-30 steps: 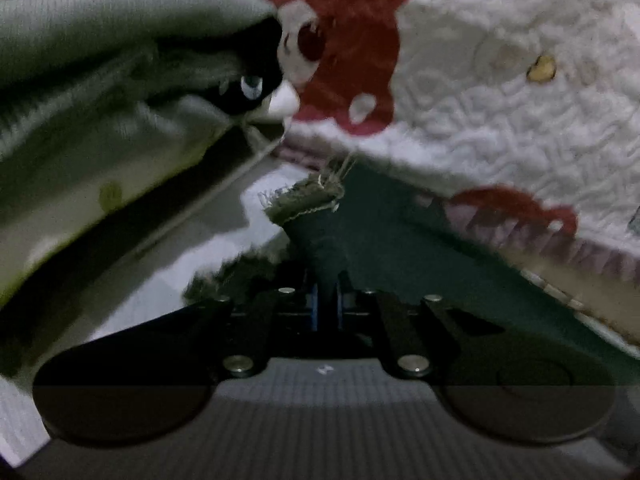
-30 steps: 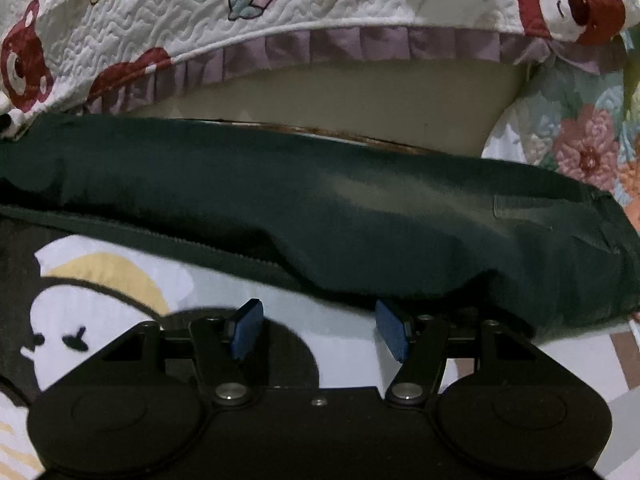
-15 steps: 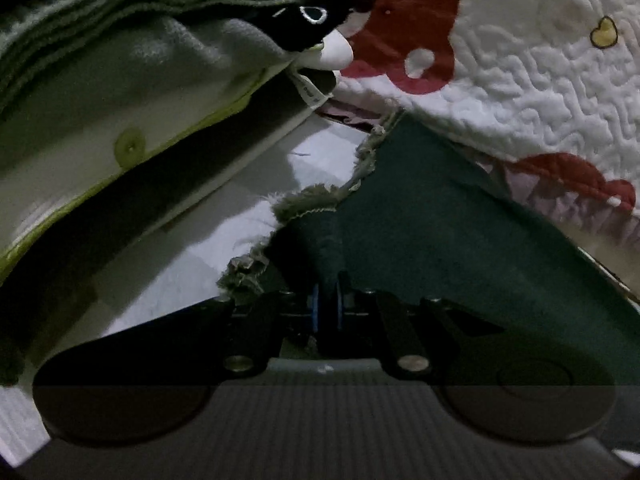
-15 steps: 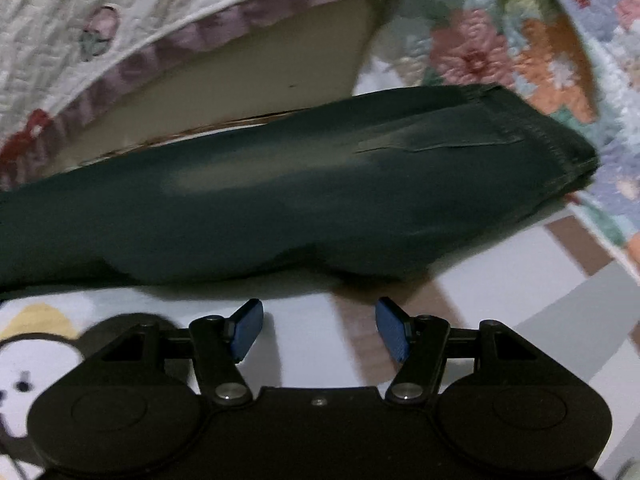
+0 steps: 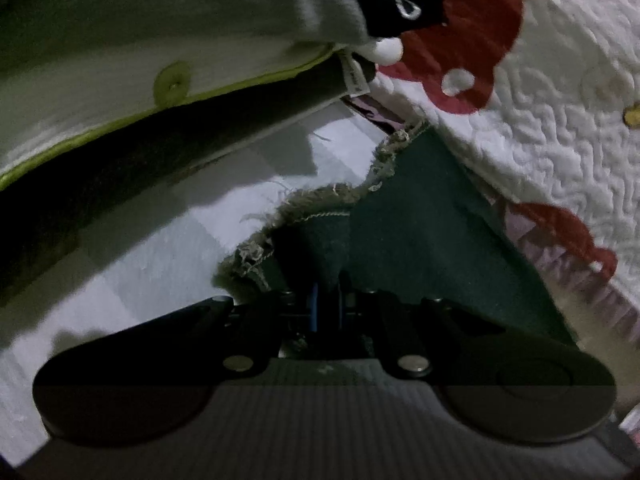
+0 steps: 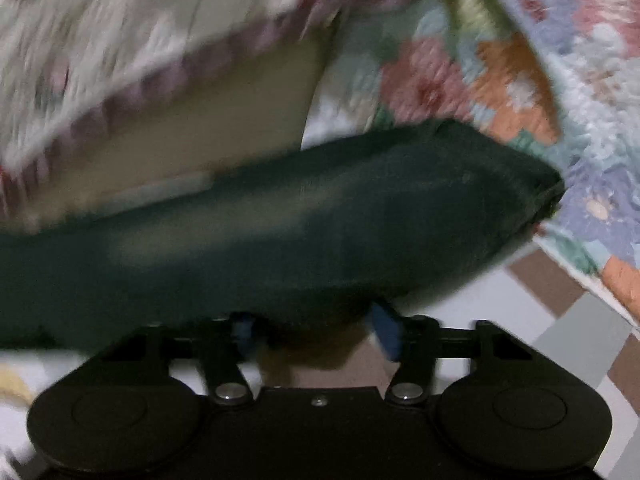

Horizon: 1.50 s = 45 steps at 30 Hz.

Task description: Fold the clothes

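Observation:
Dark green trousers (image 5: pixel 424 232) with a frayed pale hem (image 5: pixel 304 208) lie on a white patterned sheet. In the left wrist view my left gripper (image 5: pixel 328 300) is shut on the trouser leg just behind that hem, its blue pads pressed onto a fold of cloth. In the blurred right wrist view the same trousers (image 6: pixel 320 240) stretch across the frame, waistband end (image 6: pixel 540 196) at the right. My right gripper (image 6: pixel 316 328) is open, blue fingertips spread at the near edge of the cloth, which partly covers the left one.
A stack of folded clothes (image 5: pixel 140 40), grey knit over white with a green trim, sits at upper left. A white quilt with red bears (image 5: pixel 520 80) lies behind. A floral quilt (image 6: pixel 540 80) is at the right, over a checked sheet (image 6: pixel 560 320).
My right gripper has swung right along the trousers and moved in until the cloth edge lies over its open fingers. My left gripper has edged forward, still holding the hem end.

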### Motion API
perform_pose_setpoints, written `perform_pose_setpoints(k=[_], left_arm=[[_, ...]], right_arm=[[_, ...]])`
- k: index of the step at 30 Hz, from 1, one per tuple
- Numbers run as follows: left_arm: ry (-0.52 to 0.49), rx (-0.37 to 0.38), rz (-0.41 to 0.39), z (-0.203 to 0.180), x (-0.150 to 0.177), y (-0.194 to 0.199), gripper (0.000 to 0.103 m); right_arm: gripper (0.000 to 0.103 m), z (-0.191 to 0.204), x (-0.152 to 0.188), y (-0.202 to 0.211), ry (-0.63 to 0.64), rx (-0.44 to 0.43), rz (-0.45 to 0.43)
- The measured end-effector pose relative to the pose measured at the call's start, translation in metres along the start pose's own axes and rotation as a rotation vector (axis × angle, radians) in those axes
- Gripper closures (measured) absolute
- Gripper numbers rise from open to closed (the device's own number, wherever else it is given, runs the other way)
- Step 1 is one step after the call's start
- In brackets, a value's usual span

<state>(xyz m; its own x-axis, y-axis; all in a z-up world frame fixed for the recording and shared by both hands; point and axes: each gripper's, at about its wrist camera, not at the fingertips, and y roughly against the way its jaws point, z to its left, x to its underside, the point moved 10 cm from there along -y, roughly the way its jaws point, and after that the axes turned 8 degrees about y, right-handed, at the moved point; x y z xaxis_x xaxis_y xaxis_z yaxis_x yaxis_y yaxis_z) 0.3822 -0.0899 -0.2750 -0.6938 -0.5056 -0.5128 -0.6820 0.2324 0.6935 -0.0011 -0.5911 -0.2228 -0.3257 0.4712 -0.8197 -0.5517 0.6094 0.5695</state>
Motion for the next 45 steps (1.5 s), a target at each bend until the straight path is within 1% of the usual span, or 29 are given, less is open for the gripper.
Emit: perform_pose_setpoints(k=[1, 2, 4, 8, 10, 12, 13, 15, 17, 19, 20, 21, 22, 23, 25, 26, 28, 30, 32, 33, 35, 37, 38, 39, 41, 43, 45], left_arm=[[-0.019, -0.005, -0.006, -0.001, 0.001, 0.0, 0.094], [-0.039, -0.011, -0.008, -0.002, 0.001, -0.001, 0.094], [-0.051, -0.012, -0.004, -0.002, 0.001, -0.001, 0.093], [-0.01, -0.005, 0.008, 0.004, -0.001, 0.0, 0.091], [-0.002, -0.022, 0.015, 0.006, -0.002, 0.001, 0.089], [0.009, -0.041, 0.032, 0.007, -0.002, 0.002, 0.088], [0.02, -0.044, 0.043, 0.007, -0.002, 0.002, 0.088], [-0.026, -0.067, 0.048, 0.006, -0.002, 0.003, 0.085], [-0.065, -0.108, 0.027, 0.007, -0.004, 0.006, 0.08], [-0.115, -0.191, -0.037, 0.011, -0.011, 0.011, 0.066], [-0.147, -0.253, -0.084, 0.015, -0.017, 0.017, 0.062], [-0.166, -0.296, -0.121, 0.017, -0.023, 0.022, 0.061], [-0.171, -0.305, -0.141, 0.017, -0.027, 0.027, 0.061], [-0.166, -0.28, -0.149, 0.012, -0.03, 0.033, 0.061], [-0.205, -0.242, -0.181, -0.004, -0.028, 0.046, 0.061], [-0.269, -0.243, -0.222, -0.018, -0.024, 0.055, 0.061], [-0.404, -0.218, -0.273, -0.049, -0.007, 0.068, 0.059], [-0.481, -0.107, -0.239, -0.082, 0.021, 0.069, 0.058], [-0.542, 0.028, -0.141, -0.113, 0.06, 0.064, 0.058], [-0.573, 0.075, -0.076, -0.126, 0.081, 0.061, 0.057], [-0.638, 0.144, 0.118, -0.149, 0.132, 0.056, 0.055], [-0.692, 0.184, 0.231, -0.181, 0.172, 0.055, 0.056], [-0.74, 0.23, 0.253, -0.204, 0.189, 0.058, 0.055], [-0.797, 0.278, 0.254, -0.228, 0.203, 0.063, 0.055], [-0.895, 0.386, 0.273, -0.28, 0.237, 0.071, 0.053], [-0.914, 0.47, 0.327, -0.317, 0.27, 0.071, 0.052], [-0.918, 0.521, 0.384, -0.344, 0.302, 0.064, 0.052]], right_arm=[[0.052, -0.011, -0.002, 0.0, -0.091, -0.013, -0.007], [0.05, -0.018, -0.002, 0.0, -0.143, -0.019, -0.009], [0.049, -0.02, 0.002, 0.0, -0.134, -0.008, 0.005], [0.049, -0.024, 0.01, -0.001, -0.117, 0.013, 0.032], [0.049, -0.026, 0.014, 0.0, -0.106, 0.019, 0.042], [0.049, -0.027, 0.016, 0.006, -0.074, 0.005, 0.045], [0.048, -0.031, 0.017, 0.01, -0.08, 0.009, 0.045], [0.047, -0.051, 0.02, 0.019, -0.162, 0.054, 0.039], [0.048, -0.071, 0.024, 0.028, -0.243, 0.098, 0.033], [0.047, -0.091, 0.028, 0.038, -0.325, 0.143, 0.027], [0.046, -0.104, 0.03, 0.042, -0.375, 0.157, 0.023], [0.046, -0.12, 0.032, 0.043, -0.439, 0.159, 0.02], [0.046, -0.132, 0.032, 0.045, -0.484, 0.157, 0.011], [0.046, -0.14, 0.03, 0.048, -0.503, 0.149, -0.005], [0.044, -0.152, 0.024, 0.05, -0.537, 0.126, -0.037], [0.043, -0.156, 0.021, 0.049, -0.552, 0.11, -0.047], [0.043, -0.161, 0.015, 0.042, -0.577, 0.084, -0.06], [0.042, -0.167, 0.01, 0.03, -0.608, 0.054, -0.066], [0.042, -0.177, 0.0, 0.015, -0.626, 0.013, -0.051], [0.042, -0.182, -0.006, 0.007, -0.631, -0.007, -0.039], [0.042, -0.194, -0.021, -0.009, -0.633, -0.042, -0.019], [0.042, -0.211, -0.038, -0.031, -0.621, -0.058, -0.001], [0.042, -0.218, -0.04, -0.042, -0.645, -0.056, 0.022], [0.042, -0.225, -0.041, -0.053, -0.669, -0.055, 0.046], [0.042, -0.232, -0.042, -0.066, -0.717, -0.068, 0.055], [0.042, -0.23, -0.04, -0.076, -0.758, -0.106, 0.044], [0.041, -0.226, -0.037, -0.084, -0.811, -0.155, 0.028]])
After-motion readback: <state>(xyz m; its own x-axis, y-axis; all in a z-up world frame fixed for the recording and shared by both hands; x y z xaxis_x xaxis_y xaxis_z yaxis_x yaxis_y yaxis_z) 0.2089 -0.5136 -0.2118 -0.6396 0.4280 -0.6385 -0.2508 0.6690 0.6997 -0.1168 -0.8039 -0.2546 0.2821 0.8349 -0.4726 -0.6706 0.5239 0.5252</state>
